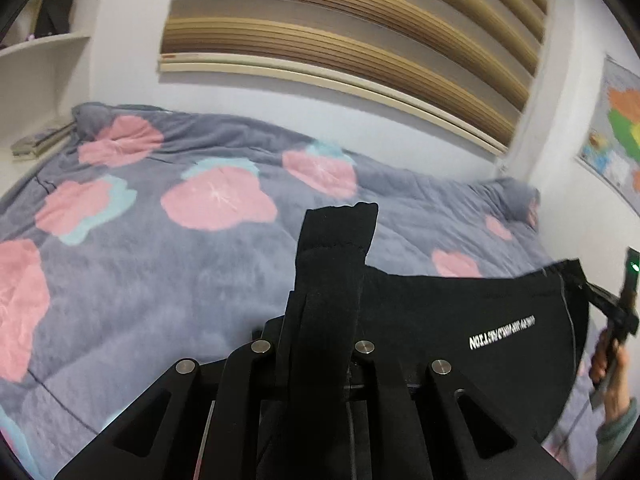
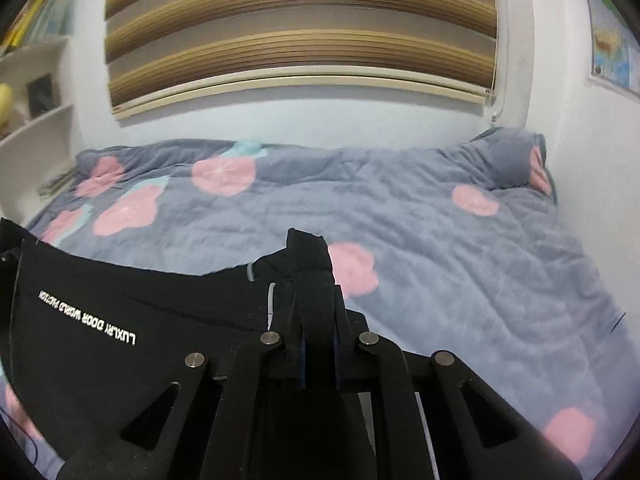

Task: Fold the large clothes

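Grey bedding (image 1: pixel 168 264) with pink blotches is spread below a striped blind (image 2: pixel 296 36). Above it, a black garment (image 1: pixel 472 320) is stretched crosswise, one corner pinched by the left gripper (image 1: pixel 332 276), the other by the right gripper (image 2: pixel 312 300). Only the left view shows a hand (image 1: pixel 604 360).

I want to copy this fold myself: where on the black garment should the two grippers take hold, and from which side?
Grip the black garment at the two ends of its top edge, as here: the left gripper and right gripper are each shut on a bunched corner. Come from the near side, fingers pointing toward the wall, so the cloth hangs stretched between them above the blanket.
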`<state>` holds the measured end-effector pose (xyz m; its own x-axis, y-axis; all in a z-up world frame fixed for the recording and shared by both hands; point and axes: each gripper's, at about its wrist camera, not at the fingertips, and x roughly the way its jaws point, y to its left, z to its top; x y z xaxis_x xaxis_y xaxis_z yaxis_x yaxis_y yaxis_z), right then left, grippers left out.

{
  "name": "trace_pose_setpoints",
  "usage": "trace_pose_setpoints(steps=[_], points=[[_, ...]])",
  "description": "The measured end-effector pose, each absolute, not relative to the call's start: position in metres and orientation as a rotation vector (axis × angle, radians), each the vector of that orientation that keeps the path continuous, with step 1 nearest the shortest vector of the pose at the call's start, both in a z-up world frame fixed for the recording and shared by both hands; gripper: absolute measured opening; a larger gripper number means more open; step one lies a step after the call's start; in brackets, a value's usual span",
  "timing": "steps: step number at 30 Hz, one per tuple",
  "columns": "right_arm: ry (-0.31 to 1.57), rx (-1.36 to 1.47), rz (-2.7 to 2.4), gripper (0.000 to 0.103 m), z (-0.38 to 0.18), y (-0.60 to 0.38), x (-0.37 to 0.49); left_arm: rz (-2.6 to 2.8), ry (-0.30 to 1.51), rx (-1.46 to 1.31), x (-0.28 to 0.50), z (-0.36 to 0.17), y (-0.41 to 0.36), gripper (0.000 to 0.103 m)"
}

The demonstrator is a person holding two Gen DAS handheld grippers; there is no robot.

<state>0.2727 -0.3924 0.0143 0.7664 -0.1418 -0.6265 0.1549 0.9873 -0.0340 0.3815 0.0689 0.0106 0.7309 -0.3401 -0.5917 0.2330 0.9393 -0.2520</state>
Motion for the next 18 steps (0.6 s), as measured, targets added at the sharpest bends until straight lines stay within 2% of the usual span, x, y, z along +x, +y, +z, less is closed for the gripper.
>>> trace_pose_setpoints(steps=[4, 10, 14, 15, 18], points=[[0.771, 0.017, -0.238, 0.011, -0.018, -0.396, 0.323, -0.23, 0.739, -0.187, 0.43, -0.016, 0.063, 0.01], [1.046, 0.018, -0.284, 0.011, -0.122, -0.406, 0.379, -0.171, 0.963, -0.183, 0.488, -0.113, 0.05, 0.012], [1.171, 0.027, -0.264, 0.02, -0.167, -0.407, 0.392, -0.157, 1.057, -0.183, 0.5, -0.153, 0.048, 0.023], [1.185, 0.016, -0.273, 0.02, -0.169, -0.407, 0.394, -0.166, 1.081, -0.187, 0.502, -0.157, 0.048, 0.025], [1.188, -0.007, -0.282, 0.03, -0.166, -0.406, 0.394, -0.192, 1.12, -0.248, 0.509, -0.16, 0.056, 0.028]])
